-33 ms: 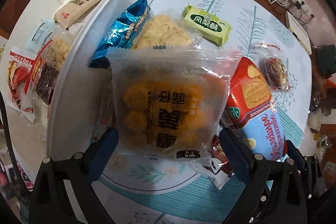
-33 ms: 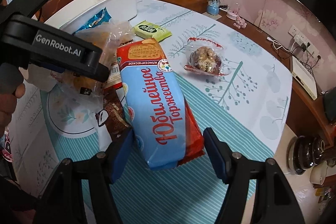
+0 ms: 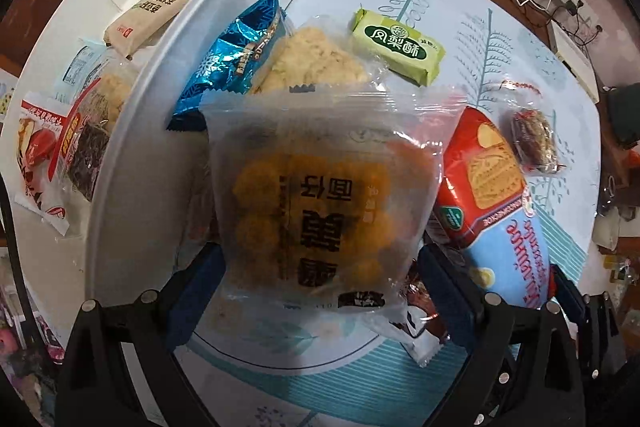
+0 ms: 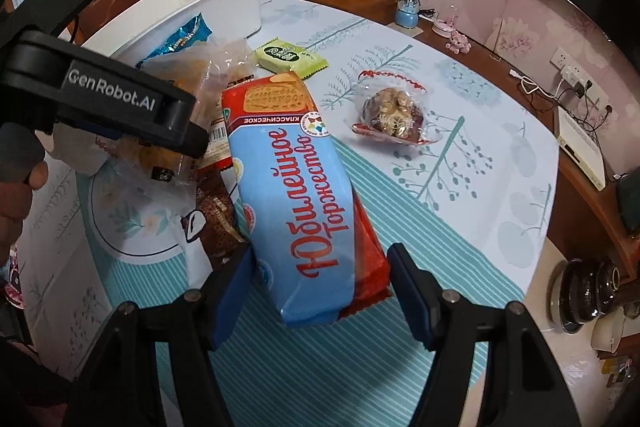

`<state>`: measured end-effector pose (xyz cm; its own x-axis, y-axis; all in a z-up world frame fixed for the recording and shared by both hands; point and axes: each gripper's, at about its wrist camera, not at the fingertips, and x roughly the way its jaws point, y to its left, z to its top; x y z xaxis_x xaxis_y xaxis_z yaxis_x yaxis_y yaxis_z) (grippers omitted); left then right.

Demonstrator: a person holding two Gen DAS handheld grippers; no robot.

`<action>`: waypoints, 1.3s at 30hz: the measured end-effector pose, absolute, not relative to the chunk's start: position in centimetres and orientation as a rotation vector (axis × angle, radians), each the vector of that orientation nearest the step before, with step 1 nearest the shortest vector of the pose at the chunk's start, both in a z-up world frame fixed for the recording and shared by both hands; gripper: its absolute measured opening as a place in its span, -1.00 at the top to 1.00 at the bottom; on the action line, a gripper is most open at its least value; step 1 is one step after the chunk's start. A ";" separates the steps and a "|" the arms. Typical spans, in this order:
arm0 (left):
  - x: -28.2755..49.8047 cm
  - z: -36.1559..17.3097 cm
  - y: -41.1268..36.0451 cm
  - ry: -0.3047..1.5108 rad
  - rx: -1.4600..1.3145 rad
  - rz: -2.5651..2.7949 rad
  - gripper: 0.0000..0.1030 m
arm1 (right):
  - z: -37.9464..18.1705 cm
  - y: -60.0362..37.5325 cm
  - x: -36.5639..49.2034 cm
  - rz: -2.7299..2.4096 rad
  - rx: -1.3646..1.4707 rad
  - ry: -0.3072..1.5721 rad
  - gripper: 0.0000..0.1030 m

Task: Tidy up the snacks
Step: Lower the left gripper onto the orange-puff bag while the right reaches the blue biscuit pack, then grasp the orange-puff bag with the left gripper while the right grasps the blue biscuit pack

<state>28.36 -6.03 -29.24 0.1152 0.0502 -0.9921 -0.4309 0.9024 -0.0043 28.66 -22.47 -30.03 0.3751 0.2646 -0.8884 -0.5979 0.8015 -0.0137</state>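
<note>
Hard to read: L gripper [image 3: 320,267] carries a frosted pouch of orange puffs [image 3: 324,203] that fills the middle of its view and hides much of the pile behind. Its blue pads sit at the pouch's lower corners, pinching it, lifted off the table. A brown wrapper [image 3: 420,311] under it is mostly covered. In the R view the L gripper body blocks the same pile.

R gripper [image 4: 320,283] is spread wide, pads either side of the near end of the blue-red biscuit pack [image 4: 304,195]; small gaps show on both sides, no grip, pack lies flat on the tablecloth [image 4: 460,211].

Room: to the right of the pack the cloth is bare up to the nut-cluster bag [image 4: 394,115]; the table's wooden edge curves beyond. Green pastry bar [image 4: 290,57] lies near the bin.

White bin [image 3: 120,187] at left, rim just beside the held pouch. Inside: tan bar [image 3: 156,11], a seaweed-type pack [image 3: 88,147], a red-white pack [image 3: 36,151], edges cut off. Blue foil pack [image 3: 236,55] leans on its outer wall w/ a pale crumbly cake [image 3: 312,63] beside.
</note>
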 end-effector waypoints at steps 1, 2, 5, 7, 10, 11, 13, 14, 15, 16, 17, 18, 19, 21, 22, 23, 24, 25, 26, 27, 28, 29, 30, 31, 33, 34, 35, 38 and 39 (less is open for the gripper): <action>28.5 -29.4 -6.0 1.420 -0.323 0.365 -0.87 | -30.1 -22.4 28.8 0.571 -0.362 1.049 -0.32; 28.6 -29.7 -6.0 1.421 -0.324 0.372 -0.87 | -30.3 -22.3 28.9 0.575 -0.360 1.048 -0.33; 29.0 -30.3 -5.8 1.424 -0.336 0.393 -0.87 | -30.6 -22.1 29.3 0.579 -0.349 1.046 -0.33; 29.2 -30.8 -5.5 1.425 -0.333 0.403 -0.87 | -30.9 -22.1 29.5 0.580 -0.340 1.045 -0.34; 29.9 -31.4 -5.3 1.423 -0.336 0.418 -0.87 | -31.1 -22.1 29.7 0.578 -0.320 1.044 -0.34; 30.2 -31.6 -5.3 1.423 -0.339 0.424 -0.87 | -31.1 -22.1 29.8 0.576 -0.315 1.042 -0.34; 30.5 -32.1 -5.1 1.421 -0.348 0.440 -0.87 | -31.2 -22.1 29.9 0.575 -0.301 1.038 -0.34; 30.7 -32.5 -5.4 1.420 -0.352 0.446 -0.84 | -31.3 -22.1 30.0 0.576 -0.293 1.040 -0.34; 30.8 -32.6 -5.3 1.421 -0.354 0.454 -0.73 | -31.3 -22.2 30.1 0.577 -0.283 1.044 -0.34; 30.7 -32.7 -5.4 1.423 -0.356 0.460 -0.70 | -31.3 -22.3 30.2 0.577 -0.271 1.049 -0.34; 30.6 -32.7 -5.3 1.422 -0.362 0.457 -0.70 | -31.4 -22.3 30.3 0.574 -0.261 1.052 -0.34; 30.7 -32.8 -5.2 1.423 -0.360 0.457 -0.66 | -31.4 -22.4 30.4 0.570 -0.251 1.055 -0.34; 30.8 -32.8 -5.1 1.421 -0.362 0.456 -0.65 | -31.3 -22.4 30.4 0.568 -0.249 1.056 -0.33; 31.0 -32.9 -5.1 1.423 -0.363 0.449 -0.61 | -31.3 -22.3 30.3 0.566 -0.246 1.058 -0.31; 31.1 -33.0 -5.1 1.425 -0.359 0.445 -0.61 | -31.3 -22.3 30.2 0.566 -0.242 1.061 -0.30; 31.2 -33.1 -5.0 1.427 -0.355 0.437 -0.59 | -31.3 -22.4 30.2 0.563 -0.231 1.068 -0.29; 30.8 -32.9 -4.7 1.427 -0.353 0.432 -0.57 | -31.2 -22.4 30.2 0.559 -0.219 1.074 -0.28; 30.6 -33.0 -4.8 1.428 -0.350 0.426 -0.55 | -31.2 -22.4 30.2 0.554 -0.206 1.083 -0.25; 30.6 -32.9 -5.1 1.428 -0.350 0.422 -0.54 | -31.2 -22.4 30.1 0.548 -0.194 1.093 -0.23; 30.4 -32.9 -4.8 1.429 -0.351 0.416 -0.54 | -31.2 -22.4 30.1 0.540 -0.182 1.104 -0.22; 30.3 -33.0 -4.7 1.433 -0.346 0.413 -0.53 | -31.2 -22.4 30.0 0.532 -0.169 1.114 -0.20; 30.1 -32.9 -4.5 1.436 -0.342 0.411 -0.53 | -31.3 -22.3 29.8 0.524 -0.158 1.124 -0.19; 30.1 -32.9 -4.5 1.441 -0.337 0.408 -0.53 | -31.3 -22.2 29.6 0.512 -0.147 1.131 -0.18; 29.9 -33.0 -4.4 1.445 -0.332 0.408 -0.52 | -31.3 -22.1 29.5 0.504 -0.145 1.135 -0.18; 30.0 -33.1 -4.3 1.456 -0.329 0.400 -0.52 | -31.3 -21.9 29.0 0.490 -0.153 1.143 -0.17; 29.9 -33.2 -4.3 1.462 -0.330 0.396 -0.52 | -31.2 -21.9 28.8 0.486 -0.151 1.148 -0.16; 29.8 -33.3 -4.3 1.468 -0.330 0.391 -0.52 | -31.2 -22.0 28.7 0.483 -0.146 1.154 -0.16; 29.4 -33.4 -4.3 1.494 -0.312 0.382 -0.52 | -31.0 -22.4 28.1 0.472 -0.124 1.184 -0.15; 29.3 -33.4 -4.4 1.503 -0.316 0.376 -0.52 | -30.9 -22.5 27.8 0.466 -0.124 1.191 -0.15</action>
<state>29.31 -4.36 -33.36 0.0295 0.0456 -0.9985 -0.4297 0.9025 0.0285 27.84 -22.51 -30.90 0.2885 0.2838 -0.9145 -0.4126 0.8987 0.1487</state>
